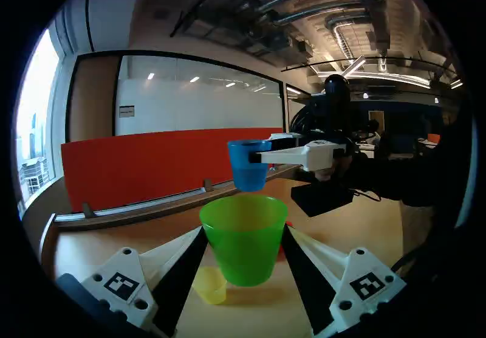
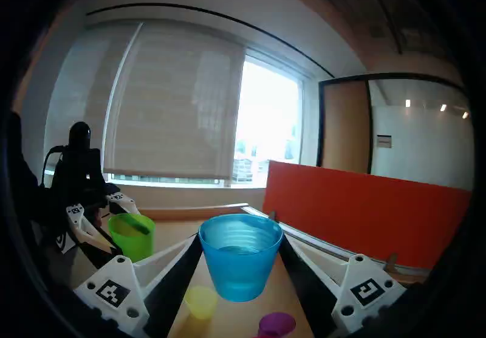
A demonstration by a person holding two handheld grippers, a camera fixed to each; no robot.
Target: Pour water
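My left gripper [image 1: 245, 247] is shut on a green cup [image 1: 244, 236], held upright above the wooden table [image 1: 340, 228]. Beyond it, the right gripper [image 1: 267, 149] holds a blue cup [image 1: 248, 165] a little higher, just behind the green cup's rim. In the right gripper view my right gripper [image 2: 240, 259] is shut on that blue cup [image 2: 240, 254], upright with water in it. Off to the left there, the left gripper [image 2: 112, 216] holds the green cup [image 2: 131, 234].
A small yellow cup [image 1: 211, 284] stands on the table below the green cup; the yellow cup [image 2: 201, 301] and a purple cup [image 2: 276, 324] lie under the blue one. A red partition [image 1: 152, 165] runs along the table's far edge. A window [image 2: 267, 125] lies beyond.
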